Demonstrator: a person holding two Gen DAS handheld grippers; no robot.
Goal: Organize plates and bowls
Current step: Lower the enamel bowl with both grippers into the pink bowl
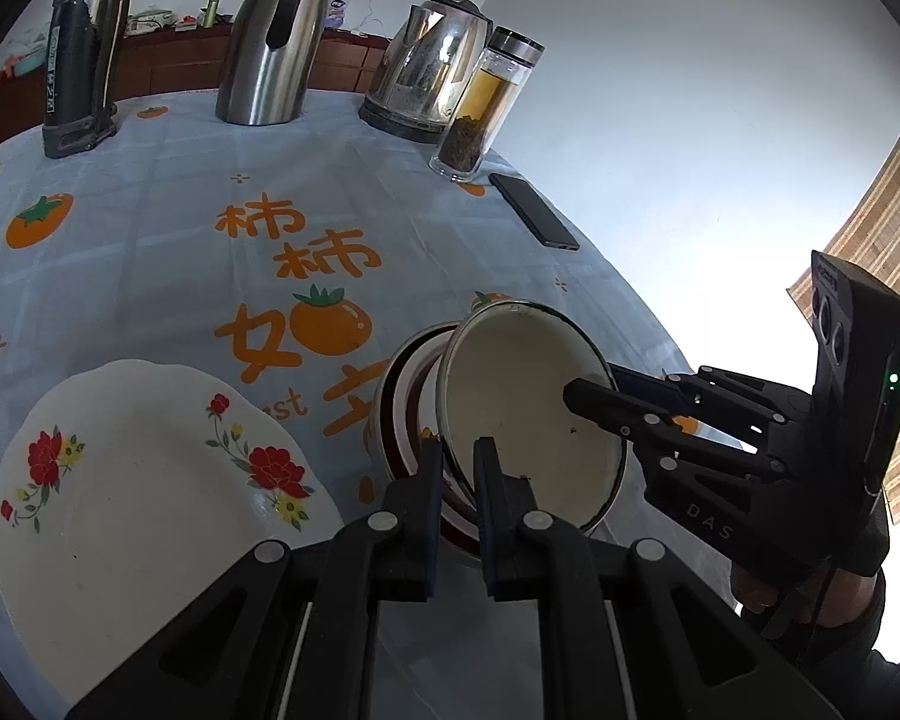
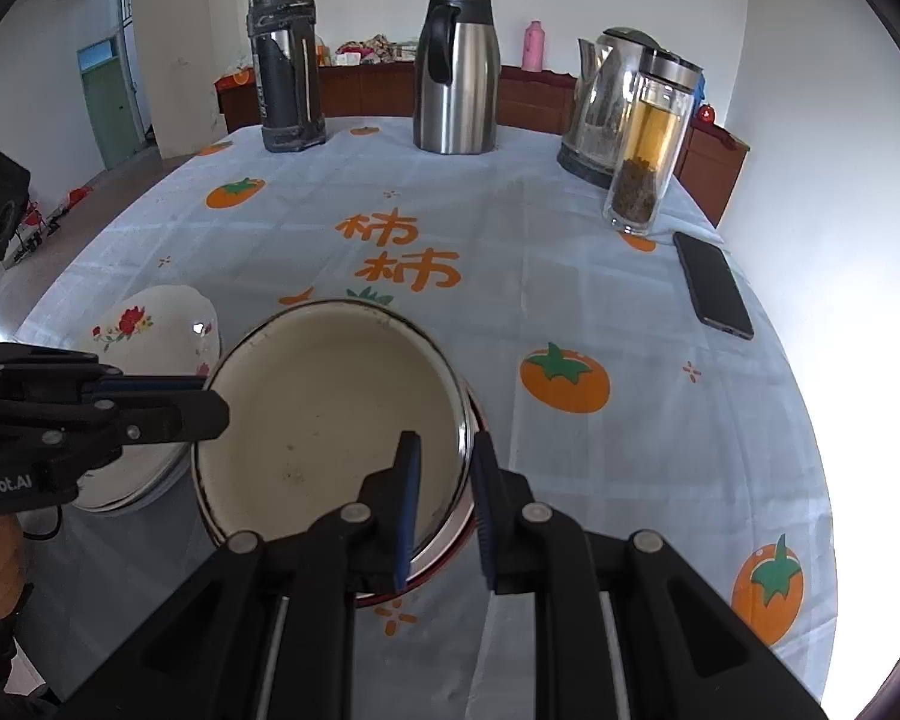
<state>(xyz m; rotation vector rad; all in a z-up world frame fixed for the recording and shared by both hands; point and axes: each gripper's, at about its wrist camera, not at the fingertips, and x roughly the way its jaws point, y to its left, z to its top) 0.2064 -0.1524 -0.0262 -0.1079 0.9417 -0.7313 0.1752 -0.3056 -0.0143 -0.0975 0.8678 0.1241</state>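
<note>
Pinching opposite rims of the tilted cream bowl (image 2: 324, 420) with both jaws, you are holding it partly inside the red-striped bowl (image 1: 399, 414) below.

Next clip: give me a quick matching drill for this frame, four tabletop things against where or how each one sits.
Things
1. cream bowl
2. flowered plate
3. phone
4. glass bottle

States
A. lying flat near the table's right edge
B. gripped at its rim by both the left gripper and the right gripper
C. standing upright beside the kettle, tea leaves at the bottom
D. resting on the tablecloth left of the bowl

Pairs: 1-B, 2-D, 3-A, 4-C
</note>
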